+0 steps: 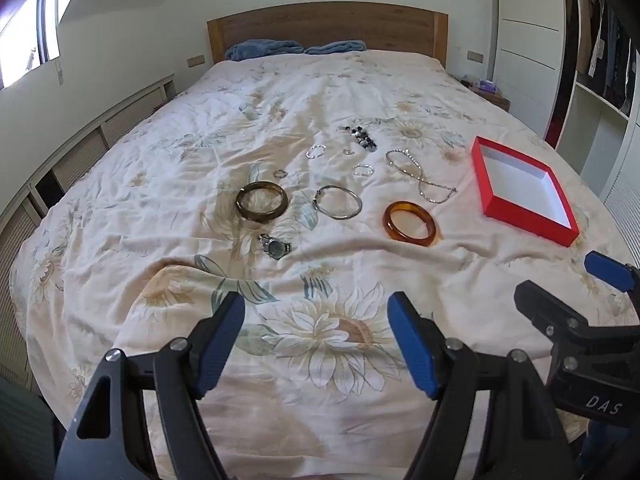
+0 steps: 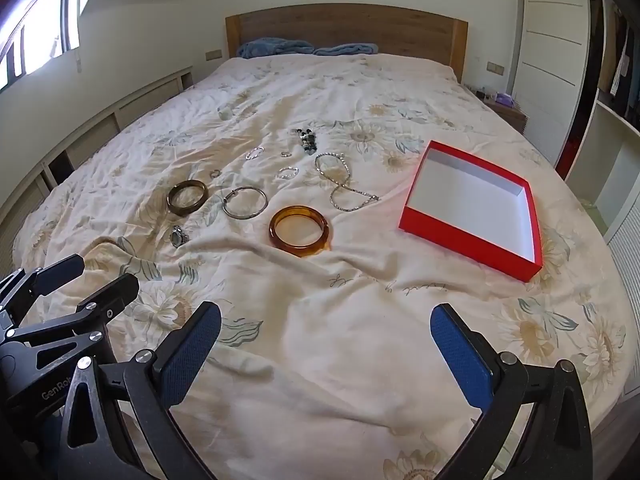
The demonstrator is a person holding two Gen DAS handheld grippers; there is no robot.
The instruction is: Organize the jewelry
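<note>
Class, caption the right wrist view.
Open right gripper above floral bedspread; jewelry beside empty red box.

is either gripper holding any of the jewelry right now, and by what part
Nothing is held. The left gripper and right gripper are both open over the floral bedspread, short of the jewelry.

Bed cover (image 2: 360,360): matt, creased cloth, floral print. Headboard (image 2: 344,28): wood, visible grain. Red box (image 2: 468,246): matt card, white inside. Amber bangle (image 2: 299,231): glossy, translucent. Thin hoop (image 2: 245,203) and chain (image 2: 344,188): shiny metal. Tool pads (image 2: 192,356): textured blue rubber.
</note>
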